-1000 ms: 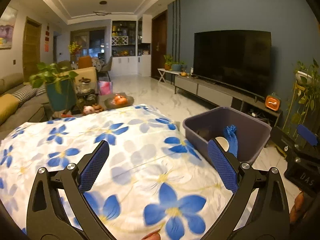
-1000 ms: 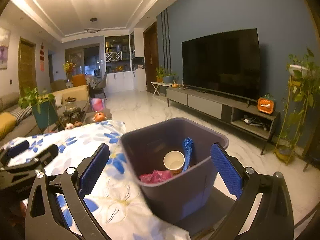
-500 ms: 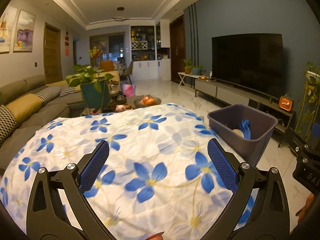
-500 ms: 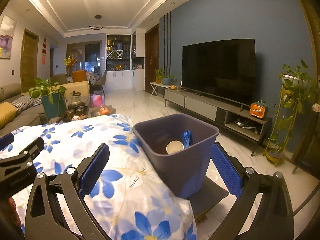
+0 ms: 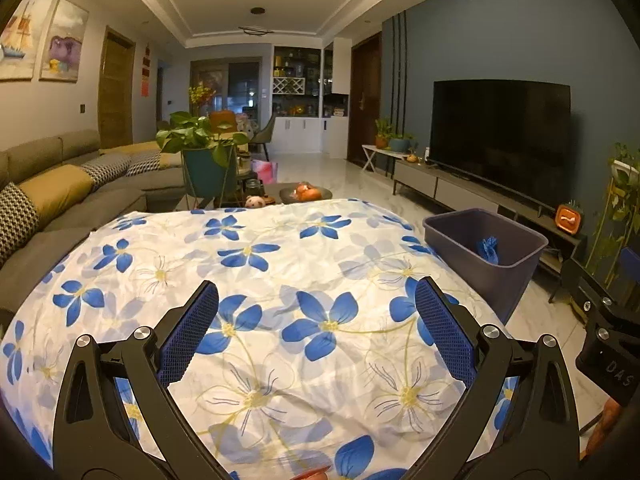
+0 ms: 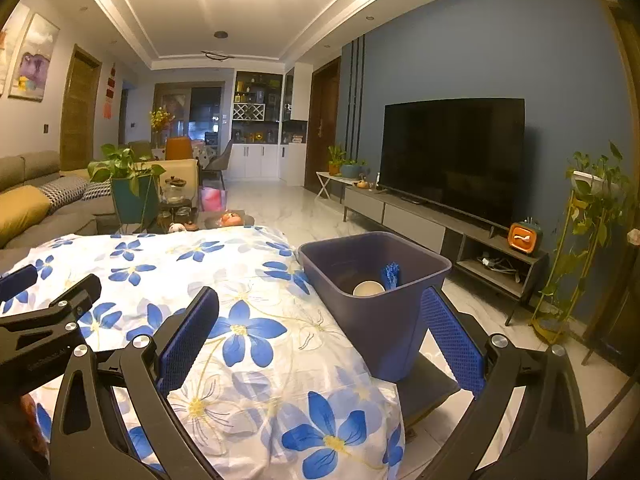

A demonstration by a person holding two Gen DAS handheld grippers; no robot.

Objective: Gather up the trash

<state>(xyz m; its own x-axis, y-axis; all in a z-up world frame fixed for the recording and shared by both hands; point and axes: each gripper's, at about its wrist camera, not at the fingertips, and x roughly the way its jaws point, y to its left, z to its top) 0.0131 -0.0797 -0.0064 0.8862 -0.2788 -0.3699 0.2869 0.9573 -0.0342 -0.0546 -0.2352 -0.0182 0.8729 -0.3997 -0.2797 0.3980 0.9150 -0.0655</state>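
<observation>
Trash bin: dark purple tub, centre-right of the right wrist frame, standing just beside the right edge of the desk. In the left wrist frame the same bin sits mid-right.

Inside it I see a paper cup and a blue crinkled piece leaning on the far wall. The rest of the contents are hidden by the rim.

Left tool: jaws spread wide, nothing between them, over the lower middle of the floral cloth. Right tool: also wide and empty, pointing at the desk edge and the bin's near wall.

Desk top under the floral cloth: I see no loose trash on it in either frame. The cloth pattern is busy, so small scraps could hide.

My read on the step: collection looks finished or nearly so, with both tools clear of the bin and unloaded. Next move calls for a scan of the cloth and the floor at lower right for leftovers. If none, park both tools.
</observation>
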